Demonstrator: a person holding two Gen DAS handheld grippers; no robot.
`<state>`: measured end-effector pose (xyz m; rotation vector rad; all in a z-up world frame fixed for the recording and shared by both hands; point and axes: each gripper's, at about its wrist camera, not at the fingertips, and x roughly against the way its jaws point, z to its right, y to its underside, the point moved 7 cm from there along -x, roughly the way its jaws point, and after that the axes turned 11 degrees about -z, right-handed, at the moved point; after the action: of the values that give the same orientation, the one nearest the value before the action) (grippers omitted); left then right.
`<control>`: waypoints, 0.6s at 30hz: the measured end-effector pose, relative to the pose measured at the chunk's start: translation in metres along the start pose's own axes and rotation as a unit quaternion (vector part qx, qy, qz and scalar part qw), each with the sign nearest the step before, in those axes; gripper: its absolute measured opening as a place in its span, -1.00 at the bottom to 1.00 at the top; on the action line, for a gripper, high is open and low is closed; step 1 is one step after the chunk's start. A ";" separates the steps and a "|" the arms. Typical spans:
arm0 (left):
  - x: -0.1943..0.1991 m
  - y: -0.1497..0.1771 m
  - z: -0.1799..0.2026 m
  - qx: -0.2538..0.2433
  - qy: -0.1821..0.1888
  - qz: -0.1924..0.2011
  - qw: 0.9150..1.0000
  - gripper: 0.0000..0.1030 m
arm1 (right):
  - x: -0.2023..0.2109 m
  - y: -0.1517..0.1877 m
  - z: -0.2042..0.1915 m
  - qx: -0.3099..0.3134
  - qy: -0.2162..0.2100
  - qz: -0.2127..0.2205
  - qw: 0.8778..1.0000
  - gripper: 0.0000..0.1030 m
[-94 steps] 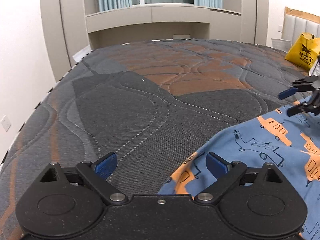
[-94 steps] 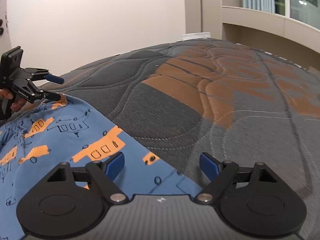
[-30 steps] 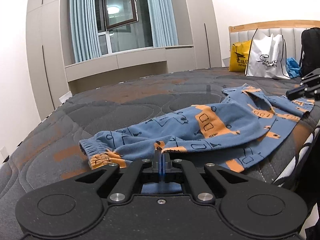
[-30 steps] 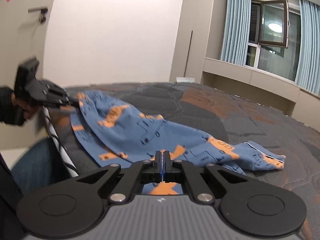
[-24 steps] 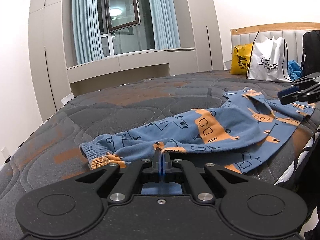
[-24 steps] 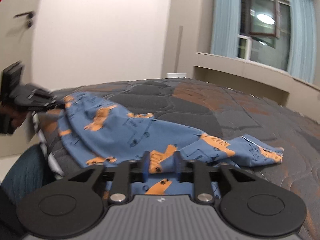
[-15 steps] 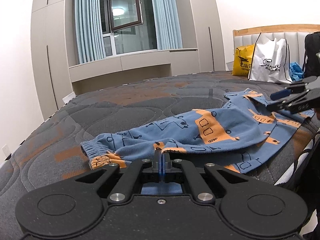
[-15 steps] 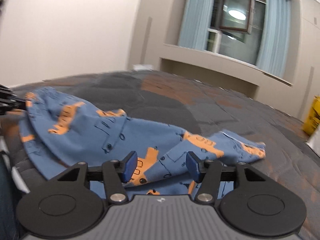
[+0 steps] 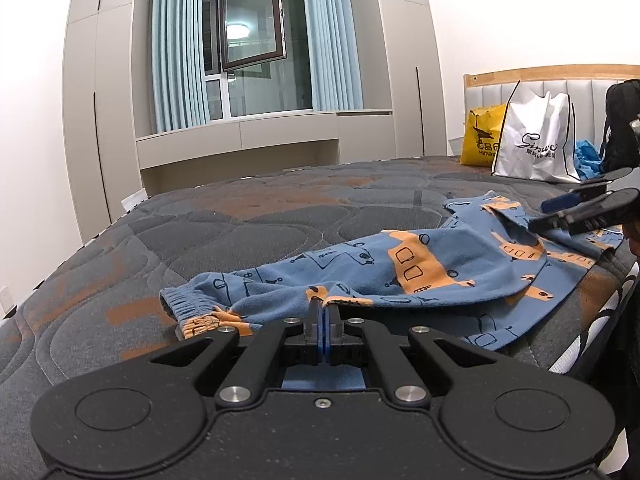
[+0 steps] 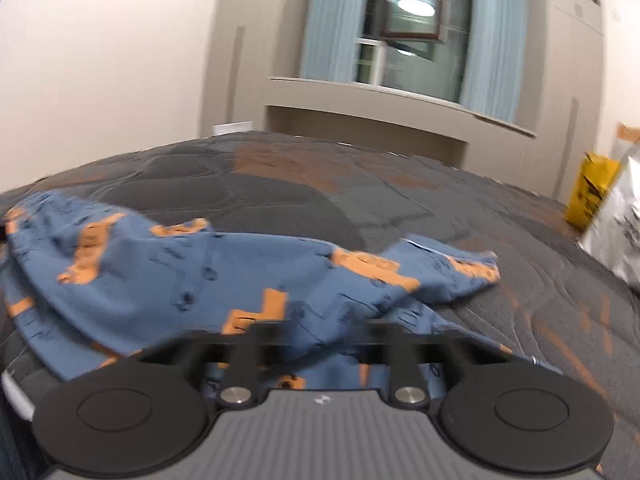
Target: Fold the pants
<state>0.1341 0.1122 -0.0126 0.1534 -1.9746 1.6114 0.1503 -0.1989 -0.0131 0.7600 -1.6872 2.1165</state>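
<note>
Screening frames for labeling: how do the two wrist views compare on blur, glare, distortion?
Left wrist view: sharp; pants print and bag lettering readable, ceiling light mirrored in the window, fisheye bends the edges. Right wrist view: motion-blurred throughout, pants print smeared, right tool fingers indistinct, same light reflection in the glass.

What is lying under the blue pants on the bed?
Under the pants only the quilted grey and orange mattress shows, around their edges. What the cloth itself covers cannot be seen; near the bed's edge the pants drape over the side.
</note>
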 end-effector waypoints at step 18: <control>0.000 0.006 0.003 0.016 -0.018 -0.018 1.000 -1.00 | -0.005 0.004 -0.033 0.636 -0.081 -0.090 0.762 0.00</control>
<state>0.1309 0.1111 -0.0182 0.2316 -1.9619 1.6291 0.1456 -0.1672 -0.0244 1.3444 0.1008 2.8930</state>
